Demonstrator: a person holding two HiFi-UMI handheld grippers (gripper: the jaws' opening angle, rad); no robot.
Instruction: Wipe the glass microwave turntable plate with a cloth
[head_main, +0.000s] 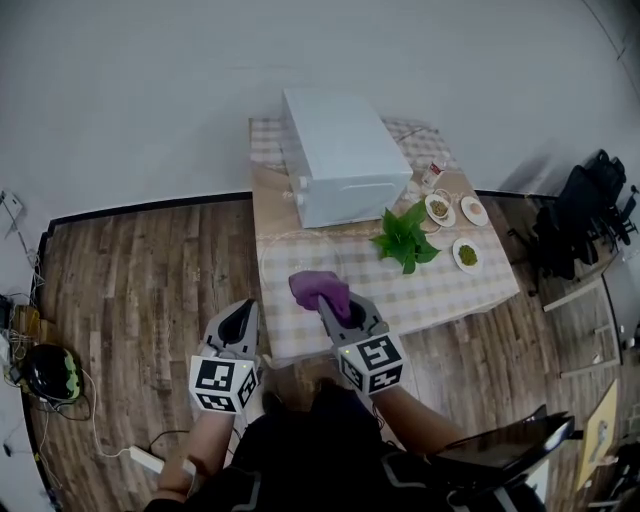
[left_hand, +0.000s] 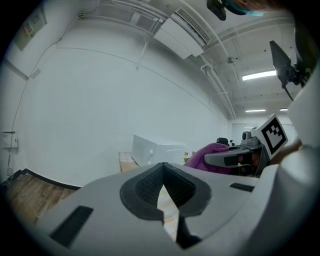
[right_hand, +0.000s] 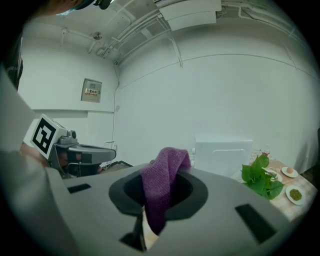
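At the near edge of the checkered table (head_main: 455, 290), the right gripper (head_main: 336, 308) has its jaws pinched on a purple cloth (head_main: 318, 288) — the fabric bunches up above the tips and a strip hangs down between them in the right gripper view (right_hand: 161, 185). The left gripper (head_main: 240, 322) sits just beside it, off the table's edge over the wood floor (head_main: 140, 270), jaws pressed together with nothing in them. Further back on the table there's a white microwave (head_main: 340, 155), a leafy green plant (head_main: 403, 238) right next to it, and three small dishes (head_main: 467, 255) near the plant — the cloth is well apart from all of those.
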